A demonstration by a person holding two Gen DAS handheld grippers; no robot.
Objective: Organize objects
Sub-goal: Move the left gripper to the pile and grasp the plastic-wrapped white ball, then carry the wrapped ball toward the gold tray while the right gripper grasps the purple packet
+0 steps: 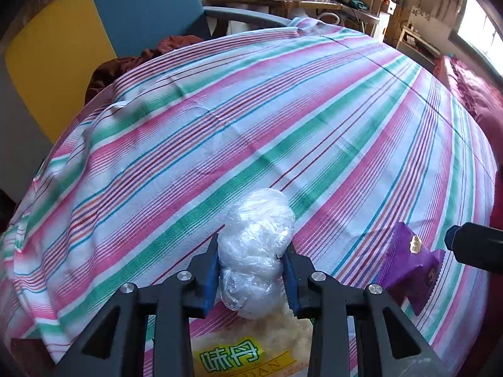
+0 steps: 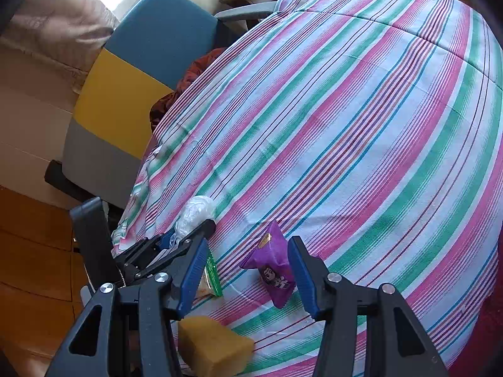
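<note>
My left gripper [image 1: 251,264] is shut on a crumpled clear plastic bag [image 1: 257,238], held just above the striped cloth; it also shows in the right wrist view [image 2: 195,212]. Under it lies a snack packet with green and yellow print [image 1: 232,358]. A purple snack packet [image 1: 405,260] lies to its right. In the right wrist view my right gripper [image 2: 248,270] is open, its blue pads either side of the purple packet [image 2: 273,267], not touching it. A yellow sponge block [image 2: 210,345] lies at the near edge, and the snack packet [image 2: 209,278] beside the left pad.
A striped pink, green and white cloth [image 1: 283,110] covers the table. A blue, yellow and grey chair [image 1: 94,31] stands at the far left with a dark red cloth [image 1: 125,66] on it. A cluttered wooden desk [image 1: 283,0] is behind. Wooden floor [image 2: 31,251] lies left.
</note>
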